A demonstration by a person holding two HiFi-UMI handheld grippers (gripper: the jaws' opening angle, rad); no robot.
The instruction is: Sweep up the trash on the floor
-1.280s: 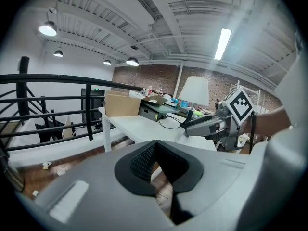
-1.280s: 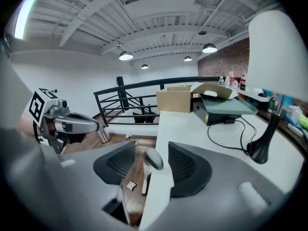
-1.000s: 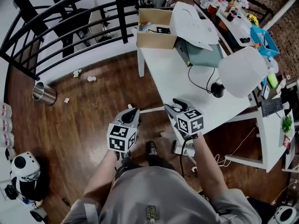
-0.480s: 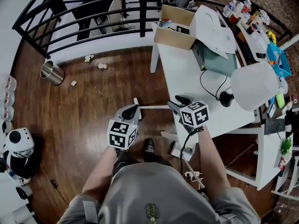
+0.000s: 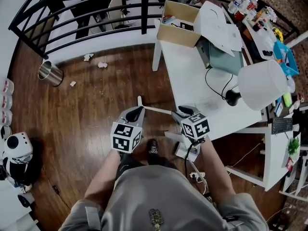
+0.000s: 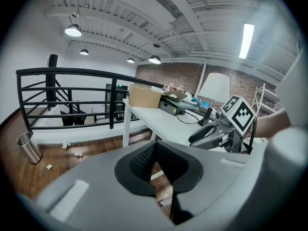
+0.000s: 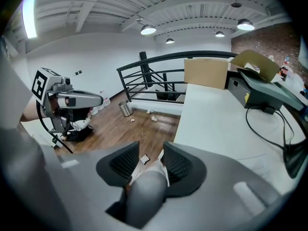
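Left tool (image 5: 136, 113) — jaws lying closed together, gripping nothing, hanging over the wood floor (image 5: 86, 114) ahead of the person's feet. Right tool (image 7: 150, 154) — jaws standing apart, having just been closing, with a grey rounded handle (image 7: 144, 196) sitting between them. A gap is showing at one pad, so the pads are not clamping it. This tool is pointing downward beside the near edge of the white bench (image 5: 187, 76). Trash (image 5: 102, 65) — small pale crumpled scraps lying scattered on the floor along the foot of the black railing (image 5: 144, 13), well apart from both tools. One scrap is lying near the steel bin (image 5: 50, 73), which is standing on the floor to the left in the head view. The bench is carrying an open cardboard box (image 5: 175, 35) at its far corner and a white lamp shade (image 5: 262, 84) toward its right side.
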